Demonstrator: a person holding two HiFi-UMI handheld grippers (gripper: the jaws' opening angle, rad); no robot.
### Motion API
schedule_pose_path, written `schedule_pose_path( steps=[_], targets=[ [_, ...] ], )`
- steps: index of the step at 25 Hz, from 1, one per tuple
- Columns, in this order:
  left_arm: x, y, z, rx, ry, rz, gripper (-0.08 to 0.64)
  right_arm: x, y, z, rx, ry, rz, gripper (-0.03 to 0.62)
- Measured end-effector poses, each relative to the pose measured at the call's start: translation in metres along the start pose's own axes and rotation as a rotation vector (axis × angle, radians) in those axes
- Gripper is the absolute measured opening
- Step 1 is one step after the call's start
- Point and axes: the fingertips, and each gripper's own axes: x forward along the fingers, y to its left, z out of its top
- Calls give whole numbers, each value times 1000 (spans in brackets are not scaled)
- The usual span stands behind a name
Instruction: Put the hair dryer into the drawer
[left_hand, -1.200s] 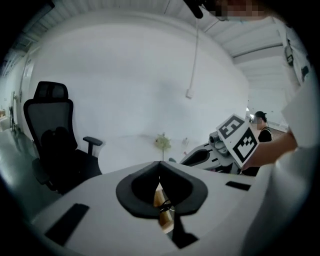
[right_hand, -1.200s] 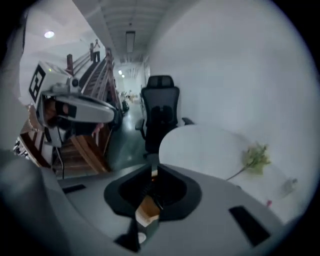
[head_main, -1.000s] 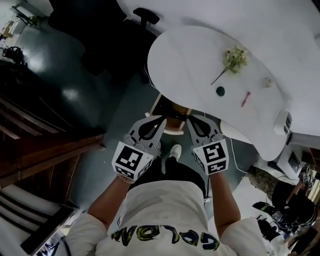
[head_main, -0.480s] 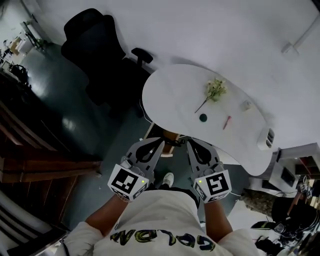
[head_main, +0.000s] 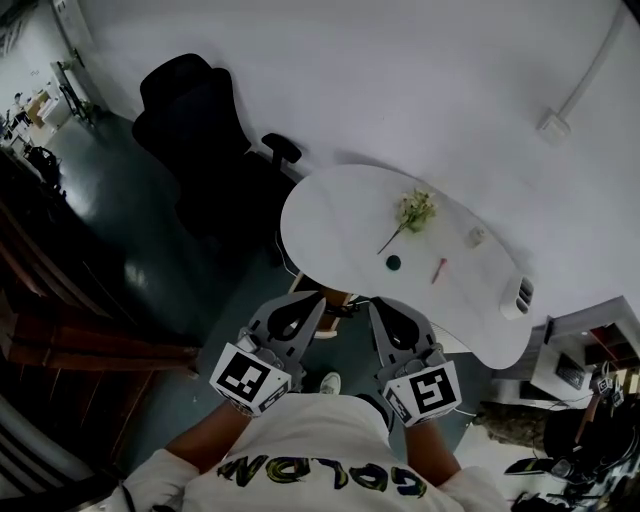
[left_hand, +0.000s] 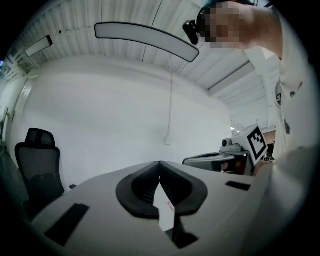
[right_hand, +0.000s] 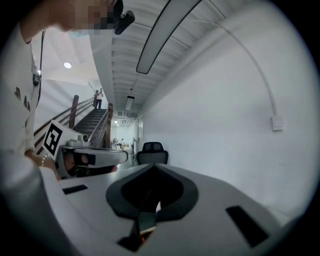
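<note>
Head view, left tool (head_main: 321, 297) and right tool (head_main: 372, 303) closed, shirt (head_main: 320, 455) lettering illegible.

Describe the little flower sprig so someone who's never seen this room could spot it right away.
Find the white rounded table beside the black office chair in the head view. Near its middle lies a pale flower sprig with a thin dark stem. Unlike the small dark round thing and short reddish stick next to it, it is bushy and leafy.

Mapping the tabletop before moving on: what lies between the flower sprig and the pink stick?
A small dark round object, between flower sprig and pink stick on the white table; head view only.
</note>
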Motion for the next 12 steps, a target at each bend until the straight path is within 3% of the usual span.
schedule_pose_path(
  steps=[12],
  targets=[
    [-5, -6, 17, -9, -55, -14, 12, -9, 1, 8, -3, -17, -14, 12]
  ],
)
